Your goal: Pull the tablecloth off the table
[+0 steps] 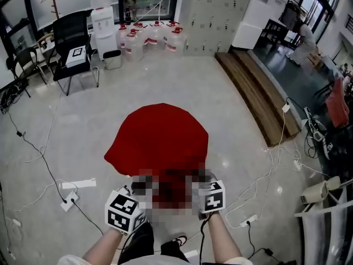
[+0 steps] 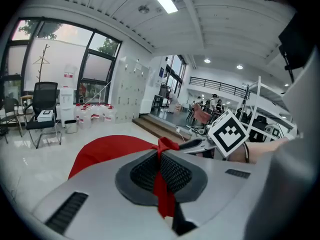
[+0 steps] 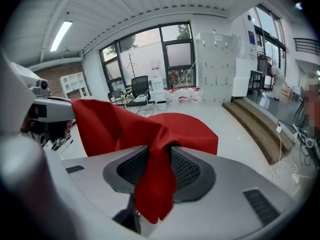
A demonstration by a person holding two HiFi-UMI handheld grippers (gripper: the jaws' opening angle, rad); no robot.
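A red tablecloth (image 1: 160, 139) covers a round table that is hidden beneath it. Its near edge is drawn toward me, where both grippers meet it. My left gripper (image 1: 142, 187) is shut on a thin pinch of the cloth (image 2: 110, 146), which runs between the jaws of this gripper (image 2: 161, 171). My right gripper (image 1: 201, 181) sits beside it on the right. In the right gripper view the jaws of that gripper (image 3: 159, 166) stand apart, and a thick fold of the cloth (image 3: 185, 126) hangs loosely through the gap.
A black chair (image 1: 74, 43), a water dispenser (image 1: 102, 15) and several water jugs (image 1: 151, 35) stand at the far wall. A wooden step (image 1: 259, 95) runs along the right. Cables (image 1: 38, 148) and a power strip (image 1: 69, 202) lie on the floor.
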